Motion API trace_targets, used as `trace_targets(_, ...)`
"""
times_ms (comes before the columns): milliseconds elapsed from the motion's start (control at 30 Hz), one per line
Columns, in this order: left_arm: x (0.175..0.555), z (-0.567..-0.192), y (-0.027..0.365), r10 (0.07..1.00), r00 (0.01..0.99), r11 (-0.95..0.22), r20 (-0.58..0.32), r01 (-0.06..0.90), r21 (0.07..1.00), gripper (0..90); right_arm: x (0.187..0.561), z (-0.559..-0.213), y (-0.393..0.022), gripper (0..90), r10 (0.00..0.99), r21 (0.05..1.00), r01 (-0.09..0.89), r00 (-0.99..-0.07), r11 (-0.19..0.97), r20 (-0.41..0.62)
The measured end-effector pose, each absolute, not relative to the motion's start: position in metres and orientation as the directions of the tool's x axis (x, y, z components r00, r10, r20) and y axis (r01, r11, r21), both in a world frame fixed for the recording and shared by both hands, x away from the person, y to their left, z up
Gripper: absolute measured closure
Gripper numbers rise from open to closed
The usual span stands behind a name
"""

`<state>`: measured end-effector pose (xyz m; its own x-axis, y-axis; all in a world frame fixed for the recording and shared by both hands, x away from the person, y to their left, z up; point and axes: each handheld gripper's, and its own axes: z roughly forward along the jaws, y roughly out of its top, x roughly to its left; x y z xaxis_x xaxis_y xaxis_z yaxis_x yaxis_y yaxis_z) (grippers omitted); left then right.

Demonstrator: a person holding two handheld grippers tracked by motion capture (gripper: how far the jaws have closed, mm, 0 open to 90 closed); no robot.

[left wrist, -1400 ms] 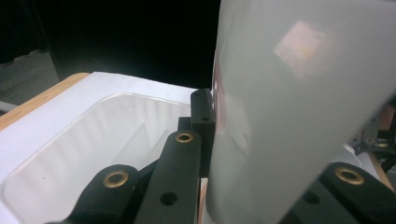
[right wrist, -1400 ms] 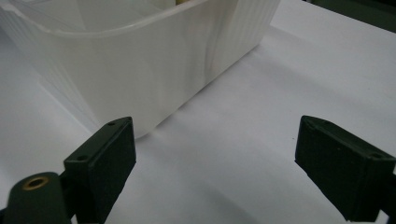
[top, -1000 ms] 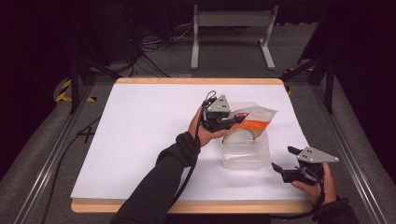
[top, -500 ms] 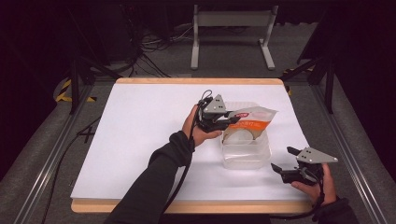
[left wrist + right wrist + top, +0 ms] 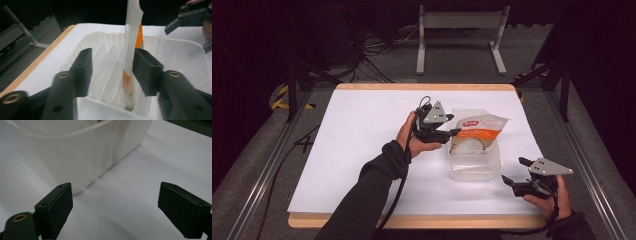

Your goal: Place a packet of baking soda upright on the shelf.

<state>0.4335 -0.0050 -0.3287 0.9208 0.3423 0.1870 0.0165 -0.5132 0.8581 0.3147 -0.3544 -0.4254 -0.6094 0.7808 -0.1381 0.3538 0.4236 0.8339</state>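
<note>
A white and orange pouch point(image 5: 479, 131) stands upright in a clear plastic tub point(image 5: 474, 167) right of the table's middle. My left gripper point(image 5: 455, 132) reaches in from the tub's left side. In the left gripper view the left gripper point(image 5: 112, 56) is open, its jaws on either side of the pouch's point(image 5: 131, 37) thin edge, which stands close to the right jaw over the tub point(image 5: 175, 50). My right gripper point(image 5: 513, 171) is held low at the tub's near right, open. In the right gripper view nothing lies between the right gripper's point(image 5: 115, 192) jaws; the tub's corner point(image 5: 82, 157) is just ahead.
The table carries a white sheet point(image 5: 362, 150) with a wooden edge point(image 5: 412, 220) at the front. A metal stand point(image 5: 462, 45) and cables lie on the floor beyond the far edge. The other hand's gripper point(image 5: 185, 17) shows at the top right of the left gripper view.
My left gripper has shifted slightly to the left at the pouch. The right gripper, the tub and the pouch stay where they were.
</note>
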Motion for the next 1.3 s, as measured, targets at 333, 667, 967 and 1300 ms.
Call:
trace_targets(333,0.429,-0.332,0.01,0.376,0.902,-0.547,0.214,0.03,0.836,28.7,0.314,-0.425,-0.352,13.4,0.772,0.828,0.351,-0.619,0.436,-0.145)
trace_targets(667,0.422,-0.336,0.03,0.384,0.894,-0.591,0.229,0.048,0.805,18.3,0.312,-0.424,-0.351,13.5,0.758,0.822,0.345,-0.634,0.454,-0.153)
trace_targets(967,0.414,-0.347,0.055,0.391,0.891,-0.625,0.232,0.072,0.777,13.8,0.311,-0.425,-0.348,13.5,0.75,0.814,0.341,-0.64,0.471,-0.166)
trace_targets(1300,0.398,-0.359,0.088,0.403,0.88,-0.66,0.252,0.088,0.746,9.0,0.31,-0.424,-0.348,13.5,0.746,0.81,0.336,-0.642,0.48,-0.175)
